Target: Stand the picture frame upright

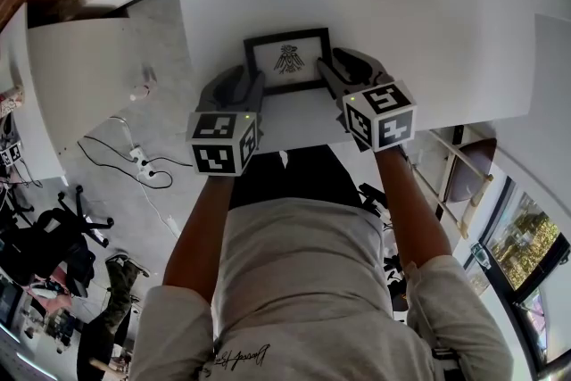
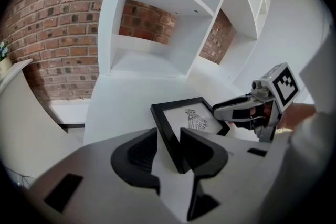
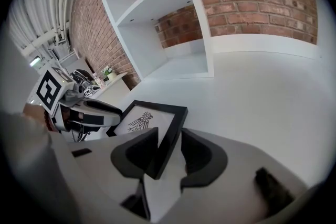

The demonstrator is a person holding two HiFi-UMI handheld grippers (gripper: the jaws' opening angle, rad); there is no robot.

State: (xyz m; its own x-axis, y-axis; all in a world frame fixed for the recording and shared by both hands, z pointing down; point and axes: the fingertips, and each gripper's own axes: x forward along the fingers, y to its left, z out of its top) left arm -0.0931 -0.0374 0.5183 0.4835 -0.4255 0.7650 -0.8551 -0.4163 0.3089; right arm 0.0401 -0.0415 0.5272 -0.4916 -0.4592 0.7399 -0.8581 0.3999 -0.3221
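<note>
A black picture frame with a bird drawing on white paper is on the white table, its face turned towards me and leaning back. My left gripper is at its left edge and my right gripper at its right edge. In the left gripper view the frame's left bar runs between the wide jaws of the left gripper, with a gap beside it. In the right gripper view the frame's right bar lies between the spread jaws of the right gripper. Neither grips it.
White open shelving against a brick wall stands behind the table. The table's near edge runs just under both grippers. Off to the left, the floor holds cables and a dark chair.
</note>
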